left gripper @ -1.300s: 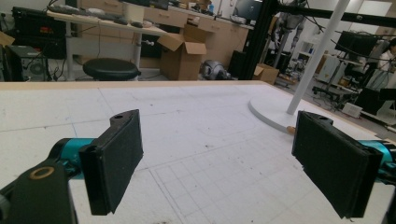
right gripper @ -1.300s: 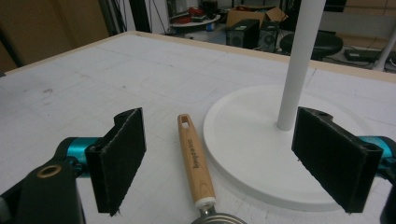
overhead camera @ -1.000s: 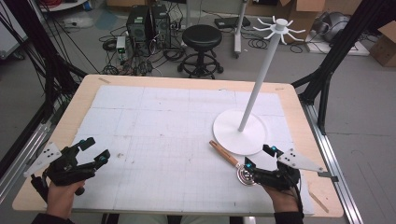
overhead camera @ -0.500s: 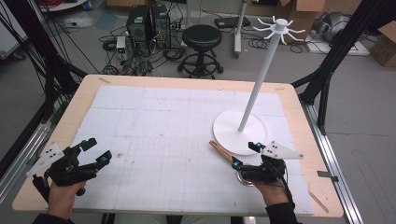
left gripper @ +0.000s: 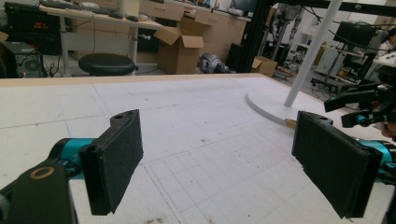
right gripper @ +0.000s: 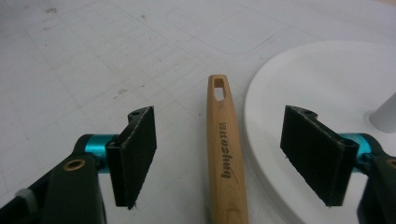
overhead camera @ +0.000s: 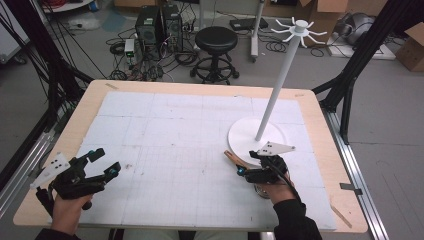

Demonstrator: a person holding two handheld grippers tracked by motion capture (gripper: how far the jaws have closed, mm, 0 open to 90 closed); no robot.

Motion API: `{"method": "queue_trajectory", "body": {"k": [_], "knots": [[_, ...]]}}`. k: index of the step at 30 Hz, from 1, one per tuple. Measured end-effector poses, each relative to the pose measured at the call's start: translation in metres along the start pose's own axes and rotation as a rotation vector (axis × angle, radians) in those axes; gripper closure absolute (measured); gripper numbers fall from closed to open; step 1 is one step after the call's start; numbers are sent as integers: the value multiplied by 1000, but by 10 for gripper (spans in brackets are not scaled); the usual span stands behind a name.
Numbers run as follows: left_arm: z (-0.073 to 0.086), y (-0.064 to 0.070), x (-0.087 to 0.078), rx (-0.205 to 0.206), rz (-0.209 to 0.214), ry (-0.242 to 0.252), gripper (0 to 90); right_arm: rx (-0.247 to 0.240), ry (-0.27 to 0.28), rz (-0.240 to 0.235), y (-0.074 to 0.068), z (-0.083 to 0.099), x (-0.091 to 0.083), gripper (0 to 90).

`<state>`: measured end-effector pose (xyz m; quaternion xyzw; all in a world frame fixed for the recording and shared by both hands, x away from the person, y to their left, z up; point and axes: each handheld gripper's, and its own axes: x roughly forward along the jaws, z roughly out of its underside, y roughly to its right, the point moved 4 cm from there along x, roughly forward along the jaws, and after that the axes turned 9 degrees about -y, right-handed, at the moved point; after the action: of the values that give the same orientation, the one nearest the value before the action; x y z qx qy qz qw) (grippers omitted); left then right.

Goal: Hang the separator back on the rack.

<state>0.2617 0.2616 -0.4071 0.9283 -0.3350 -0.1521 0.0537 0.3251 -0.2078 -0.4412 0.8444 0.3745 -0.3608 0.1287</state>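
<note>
Right claw [right gripper: 217, 154] is open wide, straddling the wooden handle [right gripper: 226, 149] of a utensil. The handle lies flat on the tabletop [overhead camera: 165, 130], midway between the two pads, touching neither. Hanging slot at the far tip, dark lettering burned along the shaft. In the high view the right claw [overhead camera: 246, 167] sits over the handle's [overhead camera: 231, 156] near part, so only the tip shows past it; a metal end of the utensil peeks out under the hand, too hidden to identify.

The handle runs just beside the round white base [right gripper: 327, 93] of the stand; whether they touch at the rim I cannot tell. The stand [overhead camera: 280, 80] is a white pole with hook arms at the top, on the right half of the tabletop.

Left claw [left gripper: 219, 158] is also open wide, nothing between the pads. In the high view the left claw [overhead camera: 102, 162] rests low near the front left corner of the tabletop, well apart from the handle. From its own camera the stand base [left gripper: 271, 100] and the right gripper show at far right.

Black stool [overhead camera: 216, 40] on the floor beyond the far edge.
</note>
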Motion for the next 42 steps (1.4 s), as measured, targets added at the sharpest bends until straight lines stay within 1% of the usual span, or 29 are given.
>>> {"method": "queue_trajectory", "body": {"k": [2, 4, 7, 9, 11, 12, 14, 15, 16, 18, 20, 21, 24, 25, 29, 30, 31, 32, 33, 37, 38, 39, 40, 42], "knots": [[0, 0, 0, 5, 2, -5, 167, -16, -16, -4, 1, -2, 6, 306], [0, 0, 0, 1, 3, -3, 168, -15, -24, -7, 1, -3, 8, 315], [0, -2, 0, -2, 2, 0, 168, -40, -60, -8, 2, -7, 17, 347], [0, -2, -1, -5, 1, 1, 168, -40, -68, -7, 2, -8, 18, 354], [0, -1, -1, -4, 4, 2, 168, -42, -89, -10, 3, -8, 22, 376], [0, -1, -1, -4, 4, 3, 168, -48, -111, -13, 4, -7, 25, 398], [0, -1, 0, -3, 4, 1, 168, -45, -120, -15, 4, -7, 27, 408], [0, -1, 0, -3, 5, 1, 168, -53, -134, -13, 4, -6, 29, 429], [0, -2, -1, -4, 5, 2, 168, -53, -134, -13, 4, -6, 29, 429], [0, -2, -1, -5, 5, 1, 168, -55, -144, -17, 5, -5, 31, 467], [0, -2, -1, -6, 5, 2, 168, -55, -149, -23, 4, -5, 32, 478], [0, -2, -1, -7, 5, 2, 168, -64, -153, -27, 4, -5, 33, 497], [0, -2, 0, -9, 4, 2, 167, -68, -158, -28, 4, -5, 34, 510], [0, -2, 0, -8, 4, 1, 167, -69, -168, -28, 3, -5, 34, 529], [0, -2, -1, -8, 5, 1, 168, -83, -177, -27, 3, -5, 35, 557], [0, -2, -1, -7, 5, 1, 168, -89, -186, -15, 2, -6, 37, 563], [0, -2, -1, -7, 6, 1, 168, -89, -186, -15, 2, -6, 37, 567], [0, -2, -1, -7, 7, 1, 168, -99, -192, -15, 2, -5, 38, 573], [0, -2, -1, -8, 7, 1, 168, -110, -214, 1, 2, -4, 40, 587], [0, -3, -1, -9, 7, 2, 168, -106, -213, 1, 2, -4, 41, 599], [0, -3, -1, -10, 7, 2, 168, -107, -215, 6, 2, -4, 41, 615], [0, -2, -1, -10, 8, 2, 168, -105, -216, 16, 2, -5, 40, 650], [0, -2, -1, -10, 8, 2, 168, -100, -212, 23, 3, -5, 40, 653], [0, -2, -1, -10, 8, 3, 167, -99, -213, 21, 3, -4, 40, 655]]}}
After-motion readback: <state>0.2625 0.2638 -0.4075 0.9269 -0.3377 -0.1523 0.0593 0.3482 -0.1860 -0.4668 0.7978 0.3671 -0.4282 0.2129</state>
